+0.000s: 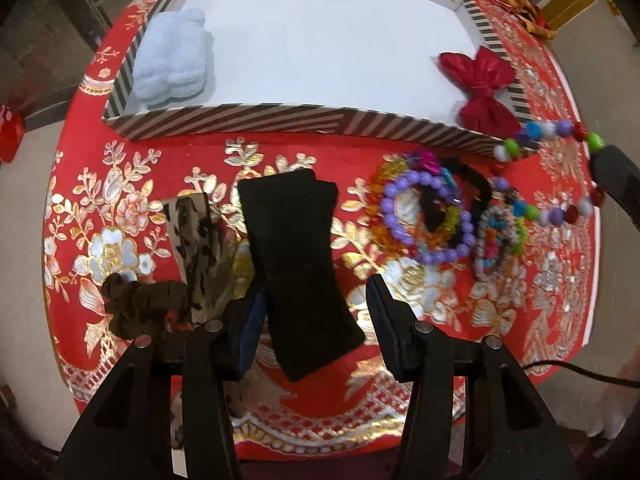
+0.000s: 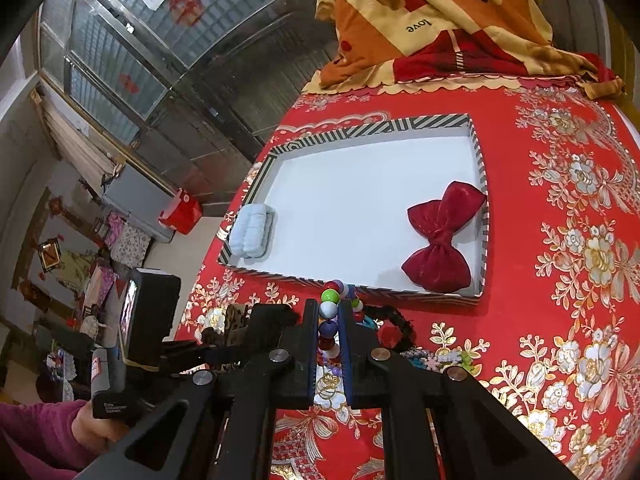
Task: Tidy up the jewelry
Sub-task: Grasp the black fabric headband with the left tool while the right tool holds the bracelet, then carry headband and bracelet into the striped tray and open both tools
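Note:
A black fabric bow [image 1: 296,256] lies on the red cloth between the fingers of my left gripper [image 1: 316,286], which points down at it and stands open. The right finger is clear of the bow. My right gripper [image 2: 328,309] is shut on a string of coloured beads [image 2: 329,311], lifted near the tray's front edge. In the left wrist view that bead string [image 1: 548,132] hangs from a right-gripper finger [image 1: 614,178] at the far right. The striped tray [image 2: 360,130] holds a pale blue fluffy item [image 2: 253,231] and a red bow [image 2: 440,236].
Several bead bracelets and scrunchies [image 1: 440,216] are heaped to the right of the black bow. A leopard-print bow [image 1: 200,236] and a brown scrunchie [image 1: 136,306] lie to its left. A folded blanket [image 2: 440,20] sits behind the tray. A hand [image 2: 94,424] holds the left gripper's handle.

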A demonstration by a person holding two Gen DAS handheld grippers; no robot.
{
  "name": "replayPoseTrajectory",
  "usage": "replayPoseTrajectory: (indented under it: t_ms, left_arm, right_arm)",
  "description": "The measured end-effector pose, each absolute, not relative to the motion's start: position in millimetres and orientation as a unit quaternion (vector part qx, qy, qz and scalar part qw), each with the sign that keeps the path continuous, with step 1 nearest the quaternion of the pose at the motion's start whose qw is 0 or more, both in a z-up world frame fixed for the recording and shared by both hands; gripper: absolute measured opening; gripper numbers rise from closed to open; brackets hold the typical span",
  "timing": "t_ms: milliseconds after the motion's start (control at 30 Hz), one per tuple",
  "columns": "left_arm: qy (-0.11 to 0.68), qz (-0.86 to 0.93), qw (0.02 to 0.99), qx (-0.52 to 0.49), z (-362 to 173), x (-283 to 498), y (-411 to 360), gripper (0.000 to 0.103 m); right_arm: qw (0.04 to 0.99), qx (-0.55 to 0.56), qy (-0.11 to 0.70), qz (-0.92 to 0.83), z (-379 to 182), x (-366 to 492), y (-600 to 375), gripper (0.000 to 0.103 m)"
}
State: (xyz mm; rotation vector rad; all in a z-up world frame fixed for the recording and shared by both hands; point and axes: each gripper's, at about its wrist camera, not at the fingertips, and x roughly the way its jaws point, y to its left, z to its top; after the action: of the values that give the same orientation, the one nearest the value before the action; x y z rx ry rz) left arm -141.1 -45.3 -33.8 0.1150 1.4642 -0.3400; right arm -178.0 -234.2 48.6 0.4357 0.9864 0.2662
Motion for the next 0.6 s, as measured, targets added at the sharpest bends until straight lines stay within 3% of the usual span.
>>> replayPoseTrajectory:
  t_ms: [133,167,200,300,600]
  left_arm:
    - [0.674,-0.153,0.722,0.040,-42,-134,-43,0.048]
    - [0.672,-0.155,0.723,0.039,-43,-132,-46,0.040]
    - [0.667,-0.161,0.726,0.038,-41,-132,-46,0.022]
    - [0.662,-0.180,0.727,0.026,-36,-132,-41,0.010]
    - [0.606,-0.201,0.769,0.017,27,-112,-37,0.008]
  right_arm:
    - [0.849,0.208,0.469,0.127,48,-177,-234,0.009]
    - [0.849,0.208,0.469,0.128,47,-177,-233,0.009]
    - [0.849,0.208,0.469,0.129,47,-176,-233,0.009]
    - [0.849,0.204,0.468,0.135,50,-174,-230,0.009]
    - [0.860,0.191,0.451,0.144,67,-150,-223,0.009]
